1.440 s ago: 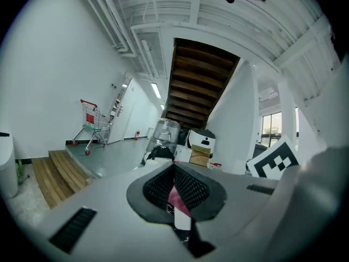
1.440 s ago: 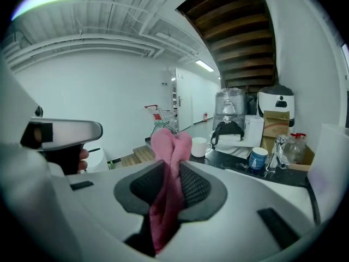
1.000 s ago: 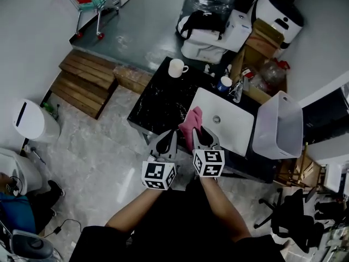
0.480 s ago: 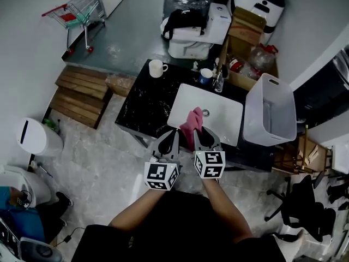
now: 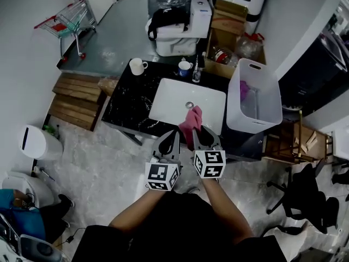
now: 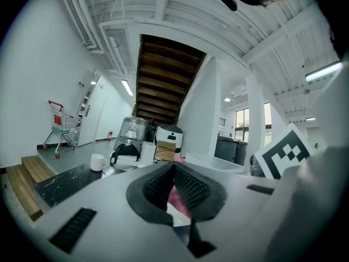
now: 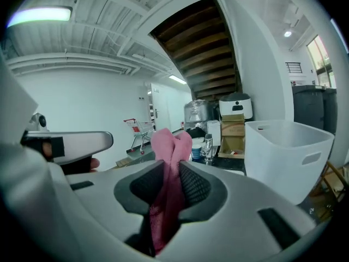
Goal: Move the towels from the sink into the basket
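One pink towel (image 5: pixel 192 121) is clamped in the right gripper (image 5: pixel 200 135), bunched between the pads, over the near edge of the sink (image 5: pixel 166 100). Left gripper (image 5: pixel 170 142) jaws are together, nothing pinched. Another towel (image 5: pixel 244 89) lies in the basket (image 5: pixel 255 125). Cloth looks light, soft and floppy, so it'll likely drape and trail. Best taken mid-bunch on a gathered fold, not by a corner.

Sideways from the right gripper (image 5: pixel 198 131) and its pink towel (image 5: pixel 192 119), it's just open air past the sink (image 5: pixel 163 100) corner to the basket (image 5: pixel 235 113), whose mouth is wide open. Only clutter is the mug (image 5: pixel 137 66), cup (image 5: pixel 184 67) and bottle (image 5: pixel 196 70) along the counter's (image 5: pixel 128 100) far edge. The left gripper (image 5: pixel 175 133) crowds the other side.
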`<state>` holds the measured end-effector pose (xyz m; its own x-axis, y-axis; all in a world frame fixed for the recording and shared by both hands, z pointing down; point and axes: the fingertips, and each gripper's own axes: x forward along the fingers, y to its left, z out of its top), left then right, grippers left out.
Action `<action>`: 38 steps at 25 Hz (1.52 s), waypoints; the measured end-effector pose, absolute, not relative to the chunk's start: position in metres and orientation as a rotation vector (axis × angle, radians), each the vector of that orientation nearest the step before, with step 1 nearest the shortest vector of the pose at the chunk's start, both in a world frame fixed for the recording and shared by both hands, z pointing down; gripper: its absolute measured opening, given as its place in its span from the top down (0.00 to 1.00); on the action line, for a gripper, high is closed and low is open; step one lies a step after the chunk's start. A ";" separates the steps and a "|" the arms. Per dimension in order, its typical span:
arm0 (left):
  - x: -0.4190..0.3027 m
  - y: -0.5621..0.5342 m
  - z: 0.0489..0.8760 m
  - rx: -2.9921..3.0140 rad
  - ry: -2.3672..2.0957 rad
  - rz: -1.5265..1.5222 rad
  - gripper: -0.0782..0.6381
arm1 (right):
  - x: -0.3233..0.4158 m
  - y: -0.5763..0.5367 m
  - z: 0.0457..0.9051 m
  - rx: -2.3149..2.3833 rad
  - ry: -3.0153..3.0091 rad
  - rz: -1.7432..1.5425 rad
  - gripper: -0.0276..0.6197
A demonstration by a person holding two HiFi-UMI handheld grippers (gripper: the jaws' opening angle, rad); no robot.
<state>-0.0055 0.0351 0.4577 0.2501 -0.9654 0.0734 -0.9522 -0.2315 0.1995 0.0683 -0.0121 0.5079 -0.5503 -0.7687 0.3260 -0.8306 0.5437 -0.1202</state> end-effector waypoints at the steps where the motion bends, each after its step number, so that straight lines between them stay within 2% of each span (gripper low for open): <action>1: 0.005 0.036 0.457 2.326 -1.802 -0.090 0.88 | 0.078 -0.010 0.507 1.351 -2.551 0.399 0.80; 21: 0.202 0.024 0.442 2.514 -1.608 -0.077 0.88 | 0.264 0.012 0.463 1.627 -2.488 0.286 0.80; 38: 0.275 -0.038 0.426 2.640 -1.418 -0.063 0.88 | 0.337 -0.048 0.442 1.818 -2.378 0.261 0.80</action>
<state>0.2747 -0.0385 0.4260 0.5539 -0.8320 0.0311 -0.8260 -0.5445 0.1459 0.3368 -0.0475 0.4422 -0.2615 -0.9414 0.2129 -0.9652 0.2558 -0.0544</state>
